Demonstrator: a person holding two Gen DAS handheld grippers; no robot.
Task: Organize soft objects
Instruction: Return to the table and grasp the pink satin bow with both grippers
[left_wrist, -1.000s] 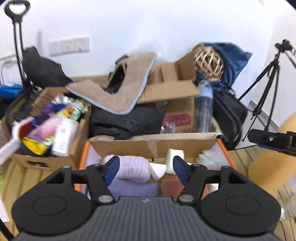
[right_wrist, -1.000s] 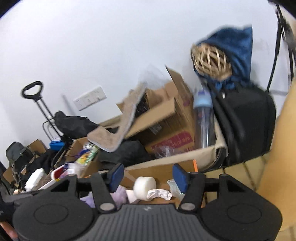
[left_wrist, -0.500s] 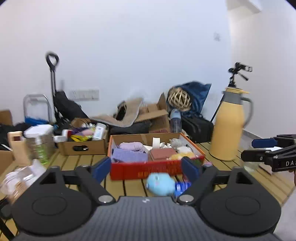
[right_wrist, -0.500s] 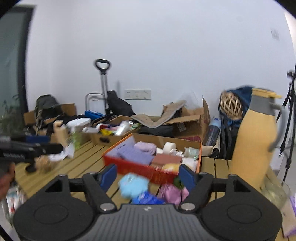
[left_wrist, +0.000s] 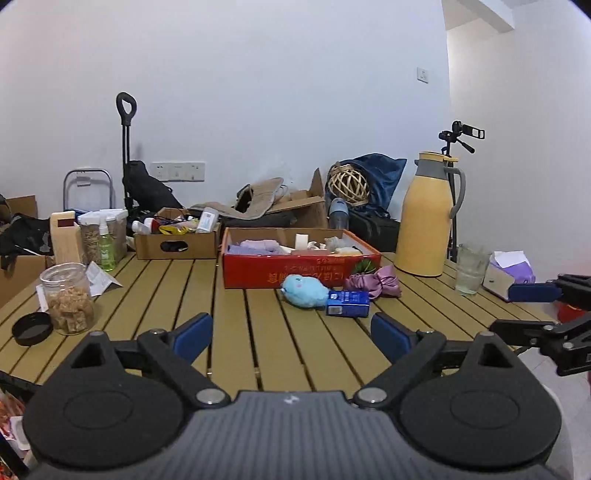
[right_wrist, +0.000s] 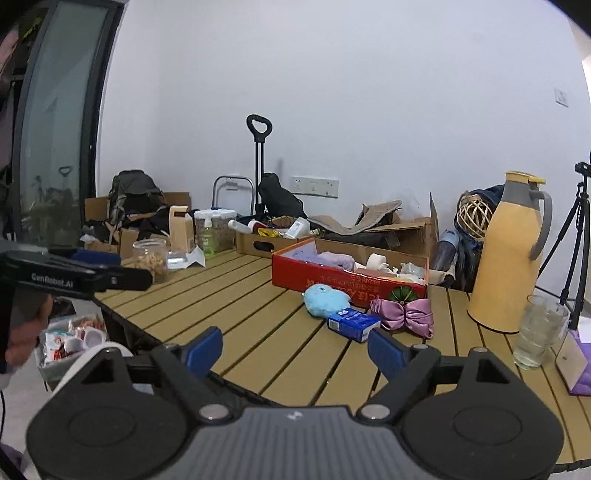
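A red box (left_wrist: 295, 274) (right_wrist: 332, 281) holding several soft items, purple cloth among them, stands mid-table. In front of it lie a light blue plush (left_wrist: 306, 290) (right_wrist: 325, 300), a small blue carton (left_wrist: 348, 303) (right_wrist: 352, 324) and a purple satin bow (left_wrist: 375, 285) (right_wrist: 403, 316). My left gripper (left_wrist: 291, 336) is open and empty over the table's near edge. My right gripper (right_wrist: 295, 352) is open and empty, held back over the near edge; it also shows at the right of the left wrist view (left_wrist: 535, 310).
A yellow thermos jug (left_wrist: 428, 214) (right_wrist: 508, 254), a glass (left_wrist: 470, 269) (right_wrist: 541, 336) and a tissue box (left_wrist: 508, 274) stand at the right. A jar of cubes (left_wrist: 68, 300), its black lid (left_wrist: 32, 328) and bottles stand at the left. Cardboard boxes (left_wrist: 177, 243) sit behind.
Both grippers have pulled far back from above the red box to the table's near edge, so the whole table now shows. Both stay open and empty.
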